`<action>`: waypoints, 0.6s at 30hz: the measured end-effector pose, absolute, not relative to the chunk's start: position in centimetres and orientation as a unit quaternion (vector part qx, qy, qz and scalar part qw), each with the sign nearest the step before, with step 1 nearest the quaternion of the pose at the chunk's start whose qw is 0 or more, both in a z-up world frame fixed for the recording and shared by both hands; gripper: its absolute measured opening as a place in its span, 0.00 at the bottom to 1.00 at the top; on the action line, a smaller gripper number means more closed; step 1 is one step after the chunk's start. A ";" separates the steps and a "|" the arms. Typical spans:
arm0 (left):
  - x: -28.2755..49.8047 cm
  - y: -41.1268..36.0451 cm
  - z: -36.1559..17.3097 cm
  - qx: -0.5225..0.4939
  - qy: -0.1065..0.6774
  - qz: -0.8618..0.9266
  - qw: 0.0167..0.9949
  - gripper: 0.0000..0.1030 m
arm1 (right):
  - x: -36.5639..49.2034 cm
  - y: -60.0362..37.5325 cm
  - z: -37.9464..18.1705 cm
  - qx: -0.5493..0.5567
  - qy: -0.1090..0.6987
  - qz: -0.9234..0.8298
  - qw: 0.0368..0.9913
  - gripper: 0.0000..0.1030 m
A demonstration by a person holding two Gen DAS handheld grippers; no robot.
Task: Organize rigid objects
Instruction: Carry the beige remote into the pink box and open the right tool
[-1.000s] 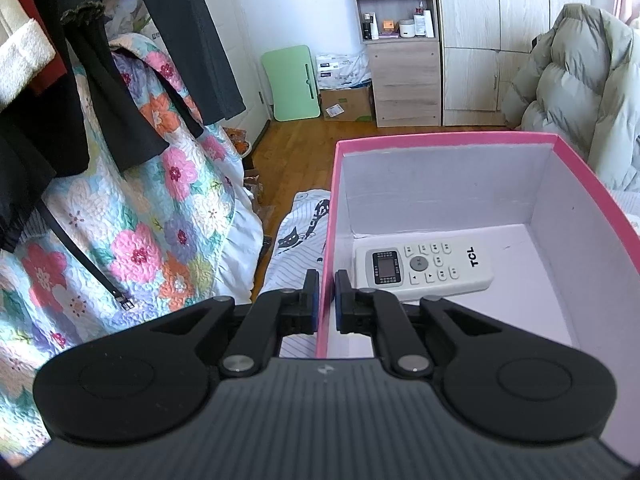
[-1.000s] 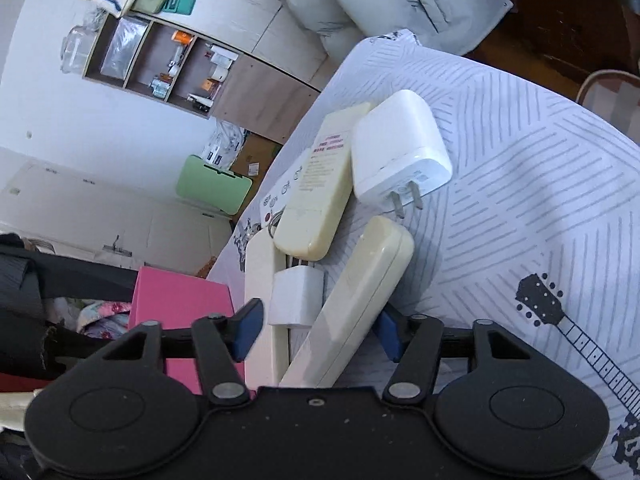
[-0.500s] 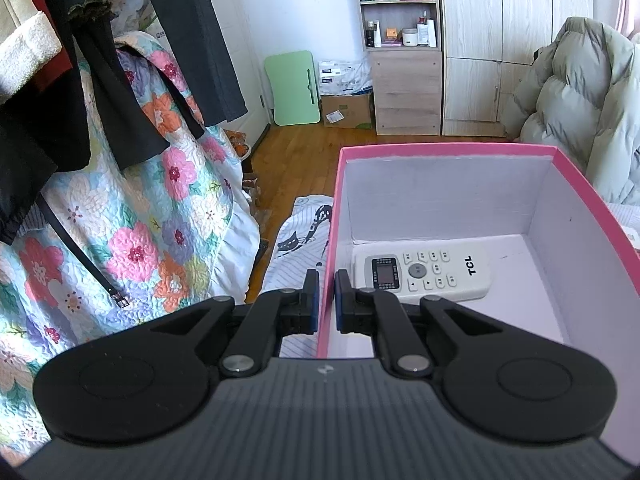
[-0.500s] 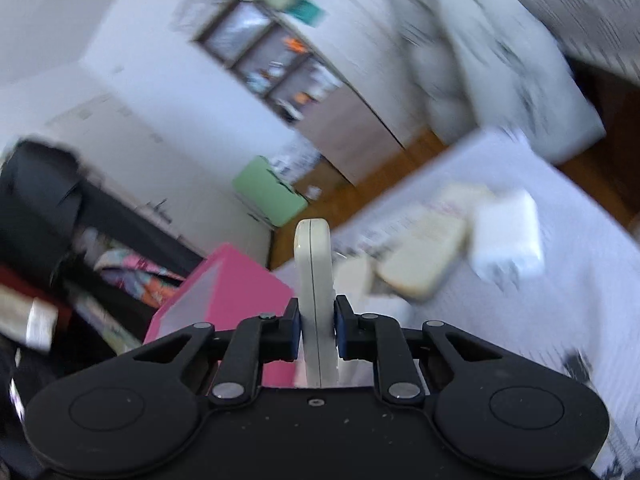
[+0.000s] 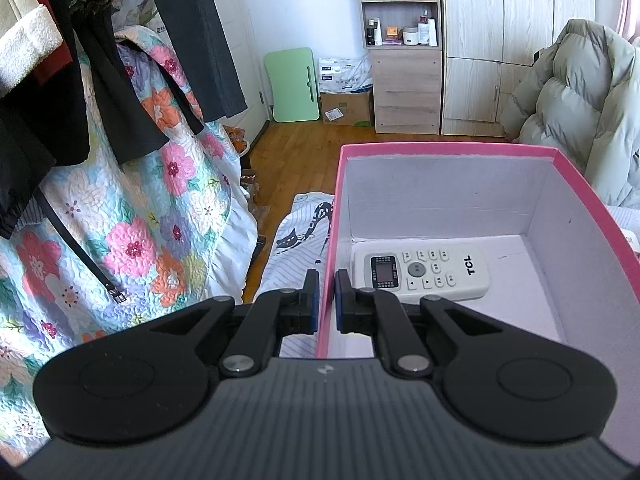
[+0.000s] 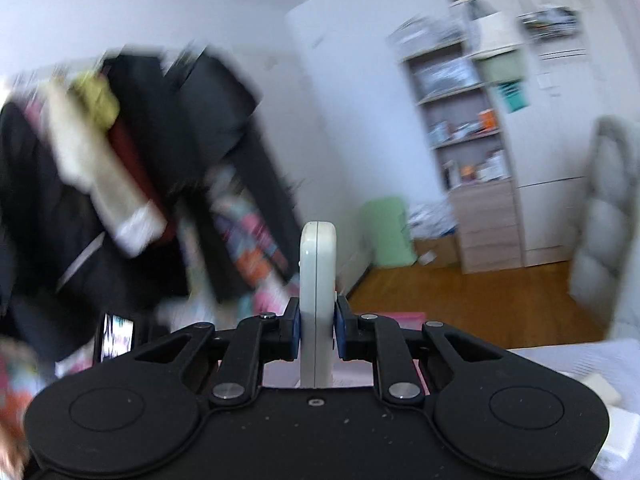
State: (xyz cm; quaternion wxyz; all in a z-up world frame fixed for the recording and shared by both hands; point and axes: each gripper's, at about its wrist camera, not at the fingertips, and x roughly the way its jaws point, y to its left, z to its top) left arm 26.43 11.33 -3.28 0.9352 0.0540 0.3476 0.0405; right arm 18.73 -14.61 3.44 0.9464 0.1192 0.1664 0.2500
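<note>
While the cream plastic remote control point(image 6: 317, 280) stands on edge, pinched between the right gripper point(image 6: 317, 334) pads, the pink cardboard box point(image 5: 448, 148) beneath holds a white TCL remote point(image 5: 420, 271) flat on its floor. Its left wall is clamped by the left gripper point(image 5: 327, 300).

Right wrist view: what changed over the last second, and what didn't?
The right tongs closed on the cream oblong remote control and lifted it off the striped bedspread. The left tongs stayed clamped on the pink cardboard box wall; the white TCL remote lay unmoved inside.
</note>
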 end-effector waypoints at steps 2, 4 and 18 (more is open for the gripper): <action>26.4 11.3 -3.3 0.058 0.344 0.043 0.936 0.07 | 20.0 -13.0 2.4 0.087 0.181 0.268 0.942 0.20; 26.2 11.0 -3.2 0.066 0.331 0.046 0.940 0.07 | 21.1 -11.7 1.0 0.056 0.173 0.288 0.940 0.20; 26.7 11.7 -3.5 0.039 0.347 0.037 0.936 0.06 | 24.7 -2.9 -2.7 -0.336 0.239 0.271 0.870 0.18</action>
